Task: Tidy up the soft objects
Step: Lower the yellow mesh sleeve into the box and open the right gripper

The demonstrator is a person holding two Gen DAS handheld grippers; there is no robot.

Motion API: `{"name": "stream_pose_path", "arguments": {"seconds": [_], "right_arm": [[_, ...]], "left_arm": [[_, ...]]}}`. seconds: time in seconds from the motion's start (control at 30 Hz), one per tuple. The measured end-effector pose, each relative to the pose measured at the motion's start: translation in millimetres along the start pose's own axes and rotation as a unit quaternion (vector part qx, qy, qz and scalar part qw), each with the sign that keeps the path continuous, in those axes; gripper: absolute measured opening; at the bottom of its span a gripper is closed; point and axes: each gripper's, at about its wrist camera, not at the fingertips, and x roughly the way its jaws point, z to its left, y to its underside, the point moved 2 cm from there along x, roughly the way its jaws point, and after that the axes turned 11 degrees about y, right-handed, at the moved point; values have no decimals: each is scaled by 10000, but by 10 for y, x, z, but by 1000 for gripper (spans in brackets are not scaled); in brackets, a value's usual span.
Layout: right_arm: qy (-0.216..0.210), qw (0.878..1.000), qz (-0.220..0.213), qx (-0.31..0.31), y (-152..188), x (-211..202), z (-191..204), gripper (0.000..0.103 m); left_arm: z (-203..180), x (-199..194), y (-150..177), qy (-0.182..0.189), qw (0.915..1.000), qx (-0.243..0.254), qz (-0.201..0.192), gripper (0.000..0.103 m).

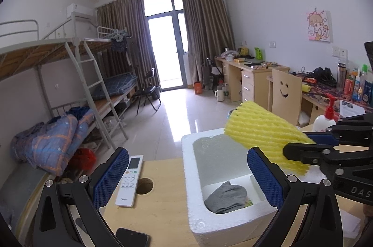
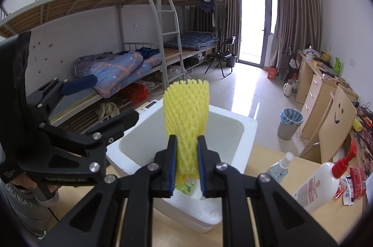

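Note:
A yellow foam net sleeve sticks up between the blue pads of my right gripper, which is shut on its lower end. It hangs over the open white foam box. In the left wrist view the same yellow sleeve juts over the box's right rim, held by the right gripper coming in from the right. A grey cloth lies in the box's near end. My left gripper stands open, its fingers straddling the box's near left corner, holding nothing.
A white remote and a dark phone lie on the wooden table left of the box, beside a round cable hole. A pump bottle, a spray bottle and red packets sit right of the box.

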Motion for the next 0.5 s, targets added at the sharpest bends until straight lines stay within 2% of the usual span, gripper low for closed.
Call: {"name": "stream_pose_path", "arguments": {"seconds": [0.5], "right_arm": [[64, 9999, 105, 49, -43, 59, 36, 20]], "left_arm": [[137, -108, 18, -205, 9997, -145, -59, 102]]}}
